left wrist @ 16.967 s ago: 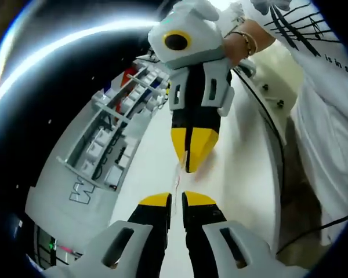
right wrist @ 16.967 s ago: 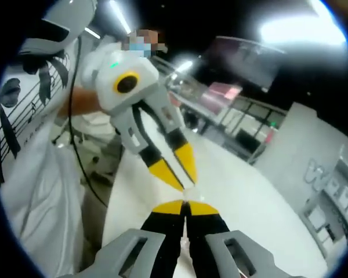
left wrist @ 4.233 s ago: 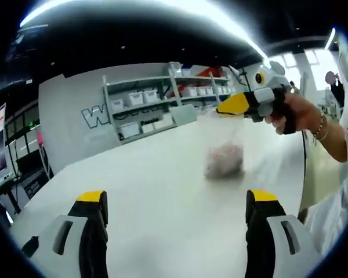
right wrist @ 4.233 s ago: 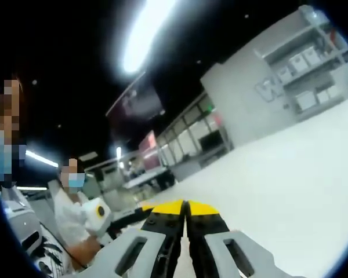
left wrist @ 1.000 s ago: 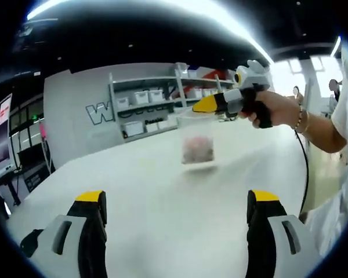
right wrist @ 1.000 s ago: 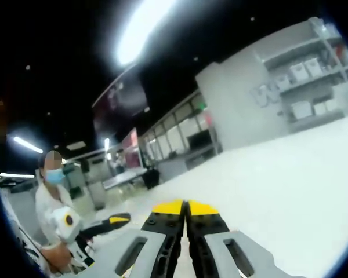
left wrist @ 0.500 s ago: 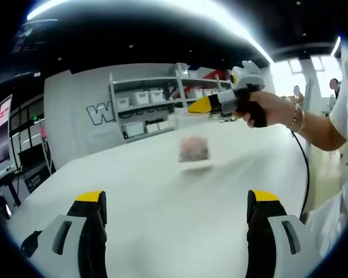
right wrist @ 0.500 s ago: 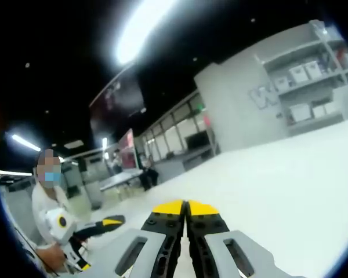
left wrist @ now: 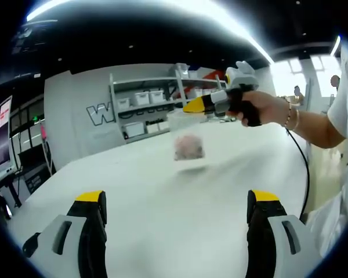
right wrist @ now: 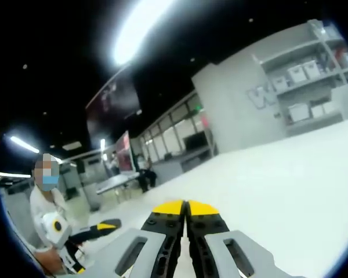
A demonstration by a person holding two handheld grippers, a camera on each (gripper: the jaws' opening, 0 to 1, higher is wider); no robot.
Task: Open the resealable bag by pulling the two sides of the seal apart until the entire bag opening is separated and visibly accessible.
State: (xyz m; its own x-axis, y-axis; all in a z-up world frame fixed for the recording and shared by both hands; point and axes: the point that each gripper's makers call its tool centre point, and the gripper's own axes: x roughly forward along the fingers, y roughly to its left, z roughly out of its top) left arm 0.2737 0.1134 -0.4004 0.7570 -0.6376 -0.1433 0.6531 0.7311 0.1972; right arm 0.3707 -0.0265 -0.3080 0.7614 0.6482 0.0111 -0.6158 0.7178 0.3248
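Bag [left wrist: 187, 139], clear with pinkish contents low inside, hangs above the white bench [left wrist: 162, 197], its top edge pinched in the closed right hand-held gripper [left wrist: 188, 106] held by a hand [left wrist: 258, 108]. Left hand-held gripper [left wrist: 174, 200] stands wide open and empty, nearer along the bench, well apart from the bag. Grey shelving [left wrist: 156, 107] with bins stands at the far wall.

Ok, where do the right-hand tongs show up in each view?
Left gripper view: right-hand tongs upper right of centre, shut, with the bag hanging from their tip.
Right gripper view: bottom centre, yellow tips together.
Shared landmark: the shelf of white bins against the grey wall.
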